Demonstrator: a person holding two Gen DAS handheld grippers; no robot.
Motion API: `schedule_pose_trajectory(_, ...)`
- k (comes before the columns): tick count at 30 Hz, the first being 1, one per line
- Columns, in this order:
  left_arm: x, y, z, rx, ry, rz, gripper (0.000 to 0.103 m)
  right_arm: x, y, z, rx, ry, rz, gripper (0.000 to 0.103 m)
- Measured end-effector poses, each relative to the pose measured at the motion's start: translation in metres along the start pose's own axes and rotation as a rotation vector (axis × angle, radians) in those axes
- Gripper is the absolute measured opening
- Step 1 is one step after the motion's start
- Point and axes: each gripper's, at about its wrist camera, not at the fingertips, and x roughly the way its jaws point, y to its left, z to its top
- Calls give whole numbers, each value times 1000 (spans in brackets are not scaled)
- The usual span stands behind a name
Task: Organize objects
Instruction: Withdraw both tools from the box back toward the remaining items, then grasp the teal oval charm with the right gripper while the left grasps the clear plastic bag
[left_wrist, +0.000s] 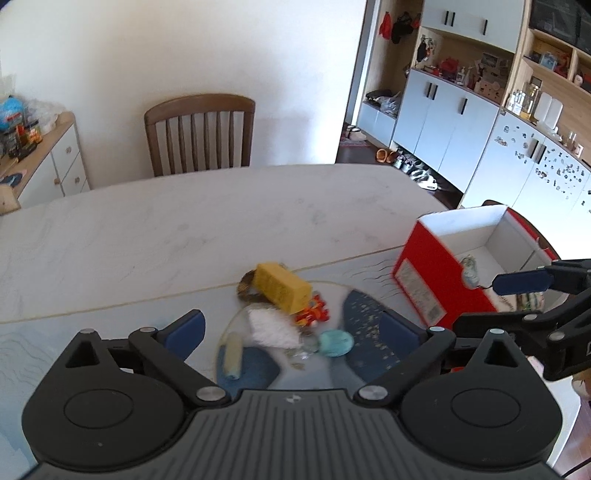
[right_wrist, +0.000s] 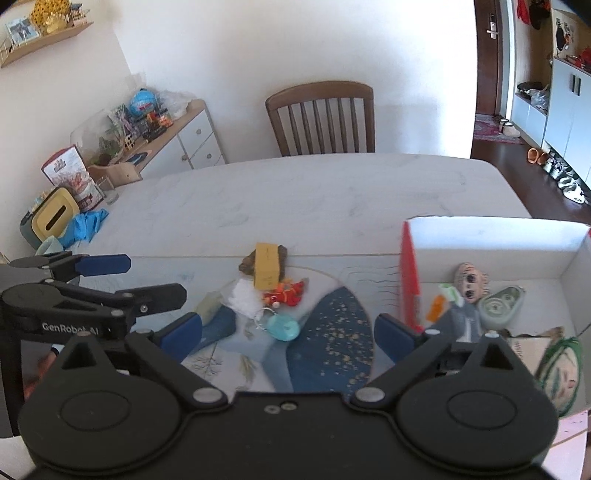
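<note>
A pile of small objects lies on a blue-patterned mat: a yellow block (left_wrist: 282, 291) (right_wrist: 266, 270), a white fluffy piece (left_wrist: 271, 326) (right_wrist: 243, 300), a red-orange trinket (left_wrist: 314, 313) (right_wrist: 286, 293), a teal round keychain (left_wrist: 335, 343) (right_wrist: 282, 328) and a beige cylinder (left_wrist: 232, 354). My left gripper (left_wrist: 291, 328) is open above the pile, empty. My right gripper (right_wrist: 288, 332) is open and empty, just left of the red box (left_wrist: 436, 280) (right_wrist: 408, 273). The box holds a mask-like face (right_wrist: 471, 282), a green-grey item (right_wrist: 500, 306) and an orange piece (right_wrist: 436, 308).
The white marble table (left_wrist: 207, 218) (right_wrist: 314, 192) stretches beyond the mat. A wooden chair (left_wrist: 201, 133) (right_wrist: 321, 118) stands at its far side. A yellow tissue box (right_wrist: 55, 218) and blue gloves (right_wrist: 86, 225) sit at the table's left end. Cabinets (left_wrist: 461, 122) line the right wall.
</note>
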Motion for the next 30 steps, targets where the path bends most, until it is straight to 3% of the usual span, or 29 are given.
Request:
schedule_pose_trajectory(10,36,43,-29,-13,32,45,101,39,13,8,-27,60,-32,99)
schedule_pose_trajectory(20,77,45,-41,18,48,56,101,77,11,24,-49,98,-52,97)
schedule_pose_trajectory(30,116,54,-32,-5,91,23,101,106,17,-3,-187,190,-28,89)
